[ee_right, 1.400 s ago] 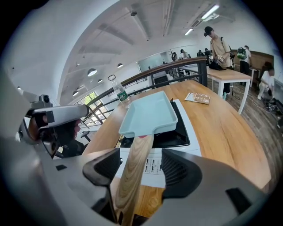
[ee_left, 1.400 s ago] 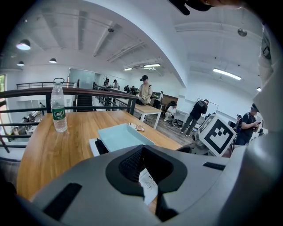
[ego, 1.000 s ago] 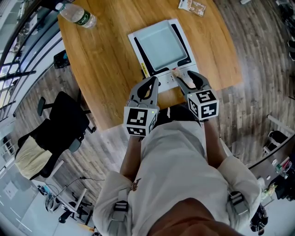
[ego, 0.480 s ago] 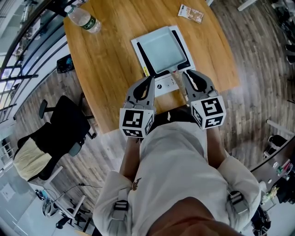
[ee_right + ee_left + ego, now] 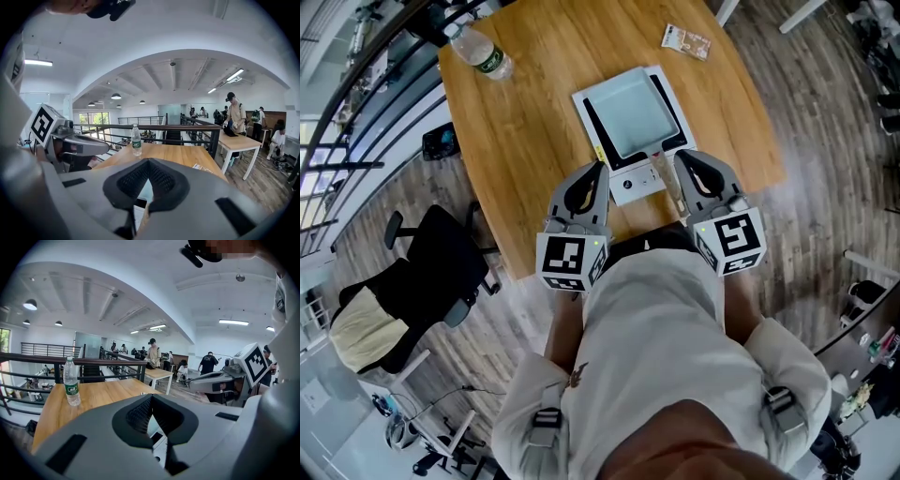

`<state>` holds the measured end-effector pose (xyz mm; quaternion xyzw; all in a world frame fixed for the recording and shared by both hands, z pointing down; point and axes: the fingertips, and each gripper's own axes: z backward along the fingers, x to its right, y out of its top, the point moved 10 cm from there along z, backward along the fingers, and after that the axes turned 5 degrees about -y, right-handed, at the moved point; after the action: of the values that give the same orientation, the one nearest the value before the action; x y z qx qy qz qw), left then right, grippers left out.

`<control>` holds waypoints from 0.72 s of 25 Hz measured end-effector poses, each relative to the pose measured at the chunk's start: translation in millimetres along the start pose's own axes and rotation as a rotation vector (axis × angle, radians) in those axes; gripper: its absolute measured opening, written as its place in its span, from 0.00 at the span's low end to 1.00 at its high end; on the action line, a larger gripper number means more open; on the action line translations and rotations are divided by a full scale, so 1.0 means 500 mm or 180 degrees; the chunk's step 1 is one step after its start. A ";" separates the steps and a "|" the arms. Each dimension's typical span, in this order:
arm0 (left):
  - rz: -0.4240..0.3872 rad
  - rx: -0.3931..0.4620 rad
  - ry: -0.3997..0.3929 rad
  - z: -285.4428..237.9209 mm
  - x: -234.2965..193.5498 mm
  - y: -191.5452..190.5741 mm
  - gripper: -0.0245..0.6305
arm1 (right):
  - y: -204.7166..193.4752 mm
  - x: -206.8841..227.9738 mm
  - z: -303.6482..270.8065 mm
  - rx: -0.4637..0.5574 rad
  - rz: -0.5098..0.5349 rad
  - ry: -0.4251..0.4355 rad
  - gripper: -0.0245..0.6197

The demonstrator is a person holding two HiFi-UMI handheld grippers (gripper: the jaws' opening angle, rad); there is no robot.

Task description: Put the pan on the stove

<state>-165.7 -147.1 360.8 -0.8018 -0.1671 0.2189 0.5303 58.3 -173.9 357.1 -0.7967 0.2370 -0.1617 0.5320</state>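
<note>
Right gripper view: the right gripper [image 5: 149,161] has its jaws pressed together, pad against pad, with nothing pinched. Just below them shows a tan strip [image 5: 142,221], which I take for the pan's handle; it lies under the jaws, not in them.

Left gripper view: the left gripper [image 5: 151,397] also has its tips together and is empty.

Head view: the square pan [image 5: 630,117] sits on the white stove [image 5: 633,183], handle toward me, near the table [image 5: 534,122] edge closest to me. Both grippers hang just short of the stove's front. A water bottle [image 5: 483,52] and a small packet [image 5: 686,40] lie well apart from it at the far side.

Judgement: the placing looks done, and the step in hand is the retreat. To do it well, I draw both grippers straight back and a little up, keeping the right one clear of the handle beside it so the pan is not nudged off square.

Against a second ago: the right jaws were spread at the handle and are now together. Both grippers sit nearer my body, off the stove's control strip. The pan rests on the stove as before.
</note>
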 end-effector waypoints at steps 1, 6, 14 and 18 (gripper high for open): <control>-0.0005 0.0001 0.0000 0.003 -0.001 0.001 0.07 | 0.000 0.001 0.001 0.0005 -0.0019 -0.0013 0.07; -0.0008 -0.0029 -0.0018 0.012 0.000 -0.003 0.07 | 0.000 0.003 0.005 -0.0008 -0.0004 -0.0086 0.07; -0.0038 -0.0012 -0.0069 0.011 0.007 -0.004 0.07 | -0.008 -0.002 0.013 -0.0038 -0.0010 -0.0088 0.07; -0.0044 -0.0028 -0.0085 0.012 0.012 -0.010 0.07 | -0.012 -0.005 0.021 -0.0042 -0.0011 -0.0089 0.07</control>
<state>-163.7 -137.6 362.3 -0.8000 -0.1806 0.2252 0.5259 62.6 -162.6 358.5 -0.8028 0.2293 -0.1499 0.5297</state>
